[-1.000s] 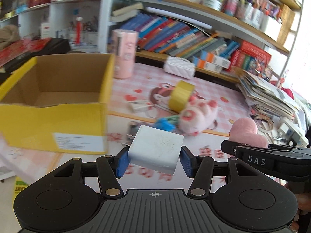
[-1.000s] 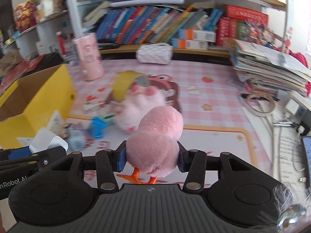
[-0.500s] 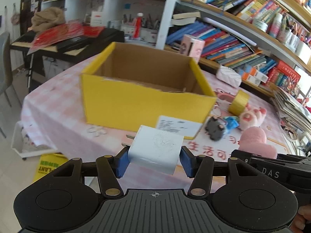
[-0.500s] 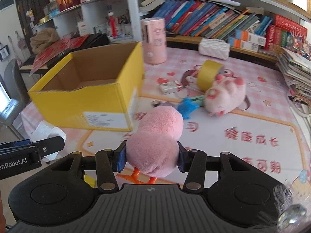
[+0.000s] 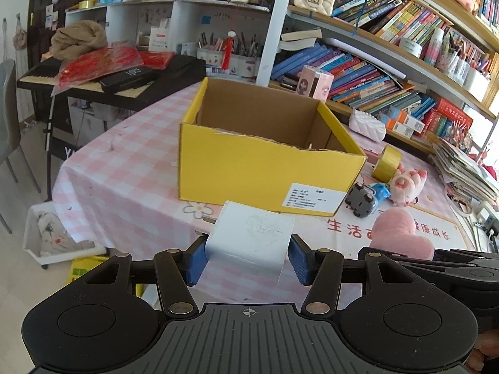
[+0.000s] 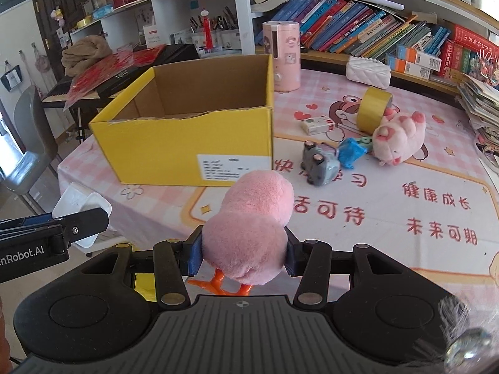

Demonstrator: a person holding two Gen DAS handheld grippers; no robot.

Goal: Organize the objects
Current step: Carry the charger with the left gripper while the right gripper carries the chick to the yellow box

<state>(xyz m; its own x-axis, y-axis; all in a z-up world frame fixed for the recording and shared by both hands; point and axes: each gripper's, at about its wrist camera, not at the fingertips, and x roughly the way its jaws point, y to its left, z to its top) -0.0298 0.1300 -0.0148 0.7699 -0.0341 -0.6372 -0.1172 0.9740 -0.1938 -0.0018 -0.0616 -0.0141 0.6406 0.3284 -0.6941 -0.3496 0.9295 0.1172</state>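
We see the left gripper (image 5: pixel 248 257) with its blue-padded fingers (image 5: pixel 196 260) pinching a white charger block (image 5: pixel 251 238) by its two sides; the metal prongs at its far left corner are only half visible, and its underside is hidden by the gripper body. Beyond the fingers stands the open yellow box (image 5: pixel 262 168) on the pink checked desk (image 5: pixel 121 168); the near wall hides most of its floor, so we cannot tell what lies inside. Ahead and to the right of the fingers lie a grey toy car (image 5: pixel 361 201), a blue wrapper (image 5: pixel 380 190), a pink pig plush (image 5: pixel 405 184) and a yellow tape roll (image 5: pixel 386 162), bunched so that they overlap.

The right gripper (image 6: pixel 243 254) has its fingers (image 6: pixel 193 254) closed on a pink plush bird (image 6: pixel 252 224); the plush bulges over both pads, and only its orange feet (image 6: pixel 218 282) show below, its face turned away from us. To the left of these fingers the left gripper's tip enters, cut off at the edge. Ahead and to the left sits the box, ahead and to the right the toy cluster.
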